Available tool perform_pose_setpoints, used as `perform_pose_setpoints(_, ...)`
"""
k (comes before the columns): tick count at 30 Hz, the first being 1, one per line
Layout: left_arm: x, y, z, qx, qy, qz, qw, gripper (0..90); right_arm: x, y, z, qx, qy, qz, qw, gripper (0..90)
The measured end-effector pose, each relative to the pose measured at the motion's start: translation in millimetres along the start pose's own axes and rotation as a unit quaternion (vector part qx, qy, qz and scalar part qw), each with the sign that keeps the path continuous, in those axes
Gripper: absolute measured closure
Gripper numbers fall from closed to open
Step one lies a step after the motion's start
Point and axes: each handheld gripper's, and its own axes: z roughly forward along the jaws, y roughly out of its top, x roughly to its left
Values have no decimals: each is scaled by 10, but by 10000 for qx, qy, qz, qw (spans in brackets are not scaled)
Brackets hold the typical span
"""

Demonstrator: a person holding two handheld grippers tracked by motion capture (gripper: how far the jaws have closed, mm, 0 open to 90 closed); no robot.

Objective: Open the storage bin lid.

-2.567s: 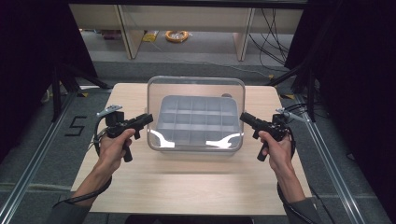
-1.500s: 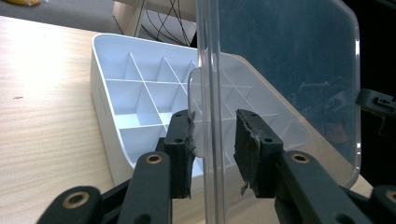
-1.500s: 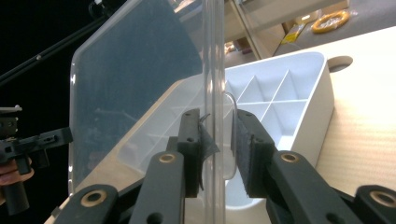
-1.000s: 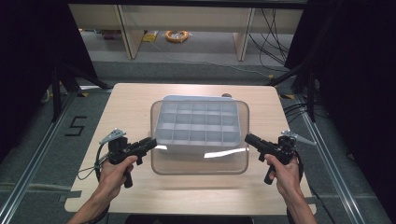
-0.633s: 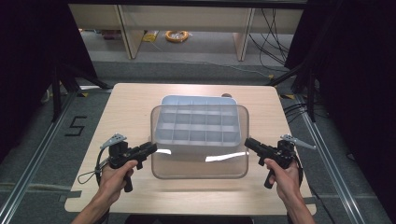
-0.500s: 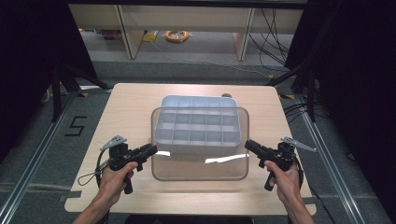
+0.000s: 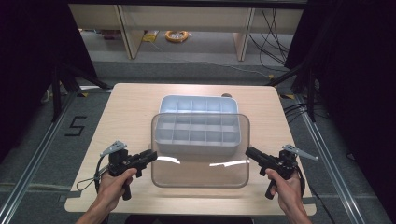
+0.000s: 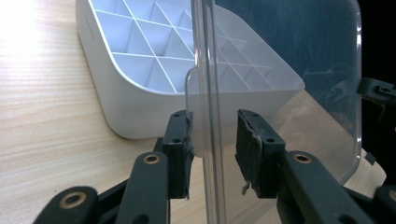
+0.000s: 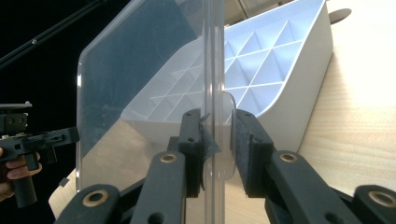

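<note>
High view: the clear lid [image 7: 201, 151], pinched at either side tab by the left gripper [image 7: 150, 157] and right gripper [image 7: 251, 154], has been drawn nearer than the divided tray [image 7: 200, 122], overlapping its near half; the tray seems uncovered.

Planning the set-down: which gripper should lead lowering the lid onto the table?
Right, marginally. The right gripper pinches the clear lid by its tab; the left gripper shows a gap at one pad. Both hold opposite ends.
</note>
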Motion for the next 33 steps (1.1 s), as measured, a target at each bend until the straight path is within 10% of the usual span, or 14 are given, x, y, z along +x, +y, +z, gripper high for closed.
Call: perform_pose_setpoints(33, -32, -330, -162, 292, -116, -44, 9995, 625, 62, -333, -126, 246, -83, 123, 9996, 743)
